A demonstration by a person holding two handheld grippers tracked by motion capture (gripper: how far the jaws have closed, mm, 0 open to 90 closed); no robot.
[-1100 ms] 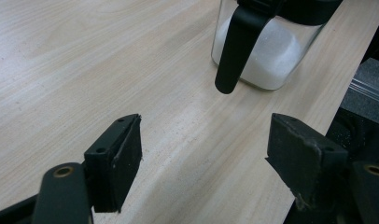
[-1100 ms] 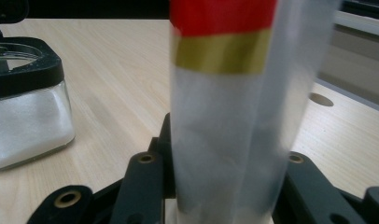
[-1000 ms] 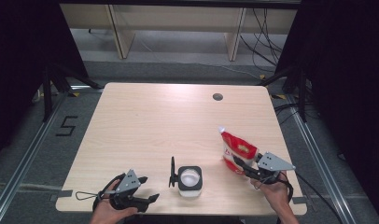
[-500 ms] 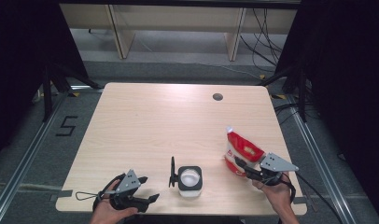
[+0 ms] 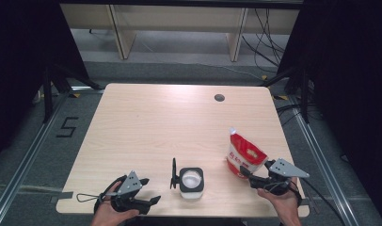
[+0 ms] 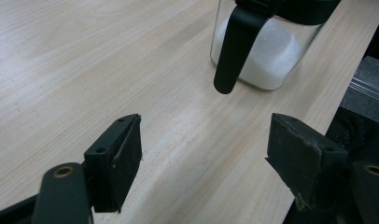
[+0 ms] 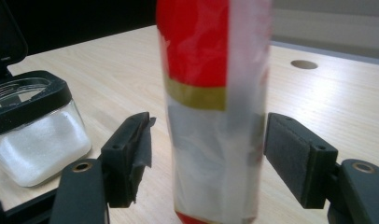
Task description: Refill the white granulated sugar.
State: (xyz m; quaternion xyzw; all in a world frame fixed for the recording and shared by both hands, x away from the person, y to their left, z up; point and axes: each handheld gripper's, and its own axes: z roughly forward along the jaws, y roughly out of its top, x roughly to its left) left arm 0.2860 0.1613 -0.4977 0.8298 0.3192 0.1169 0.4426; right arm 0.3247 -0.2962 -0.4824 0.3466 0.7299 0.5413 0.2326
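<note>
A red and white pouch (image 5: 245,155) stands upright on the table near its front right. My right gripper (image 5: 249,174) is open, with a jaw on either side of the pouch's lower part and a gap on both sides; the right gripper view shows the pouch (image 7: 215,107) between the jaws of the right gripper (image 7: 208,158). A square glass jar (image 5: 191,180) of white powder sits at front centre, its black lid (image 5: 173,173) flipped open to the left. My left gripper (image 5: 150,201) lies open and empty near the front edge, aimed at the jar (image 6: 267,51) and its hanging lid (image 6: 236,42).
The light wooden table (image 5: 156,127) has a round cable hole (image 5: 219,97) at the back right. The table's front edge runs close behind both hands. Dark curtains stand at both sides, and shelving legs and cables lie on the floor beyond.
The pouch went from tilted to standing upright, a little nearer the front right. The right gripper's jaws now stand apart from it. The left gripper has not moved.
</note>
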